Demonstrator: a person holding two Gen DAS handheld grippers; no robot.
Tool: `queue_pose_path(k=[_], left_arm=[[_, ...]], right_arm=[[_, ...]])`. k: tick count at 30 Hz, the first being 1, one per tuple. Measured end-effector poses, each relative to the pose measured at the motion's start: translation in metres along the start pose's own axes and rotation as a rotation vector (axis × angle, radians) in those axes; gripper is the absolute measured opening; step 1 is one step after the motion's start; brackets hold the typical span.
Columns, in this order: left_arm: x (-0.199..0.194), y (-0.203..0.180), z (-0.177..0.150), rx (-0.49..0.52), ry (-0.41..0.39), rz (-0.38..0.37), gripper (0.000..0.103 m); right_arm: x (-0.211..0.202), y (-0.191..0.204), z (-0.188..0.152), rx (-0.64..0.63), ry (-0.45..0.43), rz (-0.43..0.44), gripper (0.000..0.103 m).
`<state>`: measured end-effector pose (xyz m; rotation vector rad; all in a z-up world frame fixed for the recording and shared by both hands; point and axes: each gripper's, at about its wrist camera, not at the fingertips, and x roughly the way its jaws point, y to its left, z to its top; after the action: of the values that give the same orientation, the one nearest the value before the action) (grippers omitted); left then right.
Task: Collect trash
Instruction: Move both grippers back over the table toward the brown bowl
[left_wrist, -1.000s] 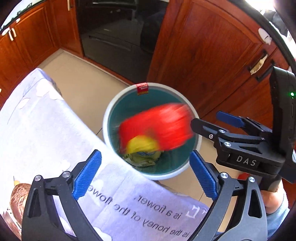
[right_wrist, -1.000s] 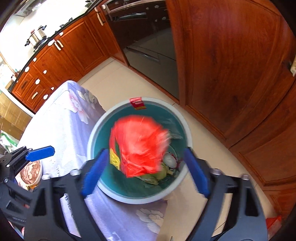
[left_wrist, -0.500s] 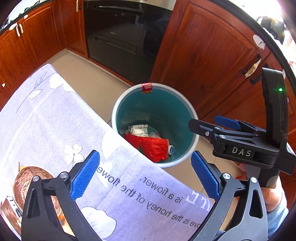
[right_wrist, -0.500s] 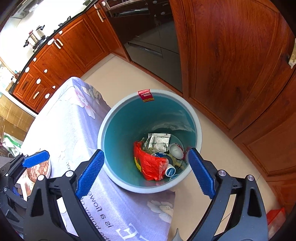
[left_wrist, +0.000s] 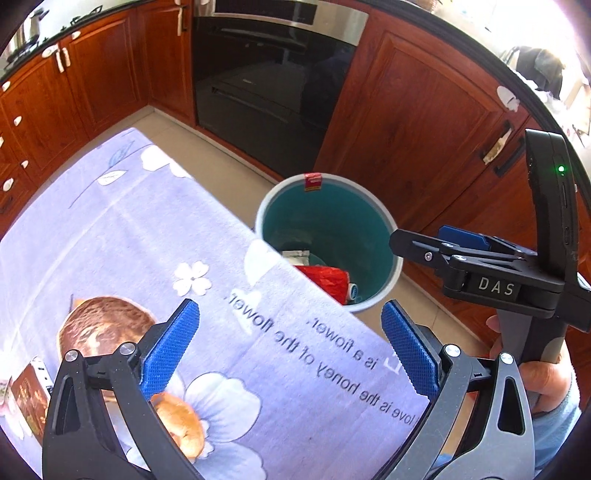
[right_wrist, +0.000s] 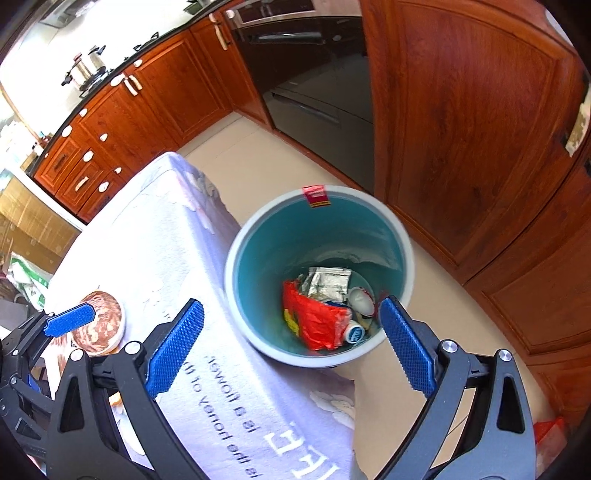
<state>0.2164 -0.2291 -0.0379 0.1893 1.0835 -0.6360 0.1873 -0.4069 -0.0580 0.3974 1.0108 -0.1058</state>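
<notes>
I see a counter (left_wrist: 122, 229) draped in a lavender cloth with white flowers and black lettering, filling the lower left of the left wrist view. On it, at the lower left, rests a round brown-marbled dish (right_wrist: 99, 322), with a dark brown packet (left_wrist: 29, 400) at the far left edge. Beyond the counter's right edge lies the beige tiled floor (right_wrist: 258, 144), and standing on it, just beside the cloth, is a round teal-lined bin with a pale rim (right_wrist: 404, 236).
</notes>
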Motion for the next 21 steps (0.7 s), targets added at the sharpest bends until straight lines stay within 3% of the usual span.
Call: queue_pose_path(k=[13, 21], left_arm=[[-0.044, 0.073, -0.039, -0.112, -0.041, 0.085, 0.099], [-0.042, 0.133, -0.051, -0.216, -0.04, 0.157, 0.099]], right_arm=[[-0.002, 0.074, -0.017, -0.135, 0.034, 0.067, 0.092], [0.011, 0.106, -0.023, -0.171, 0.068, 0.094, 0.092]])
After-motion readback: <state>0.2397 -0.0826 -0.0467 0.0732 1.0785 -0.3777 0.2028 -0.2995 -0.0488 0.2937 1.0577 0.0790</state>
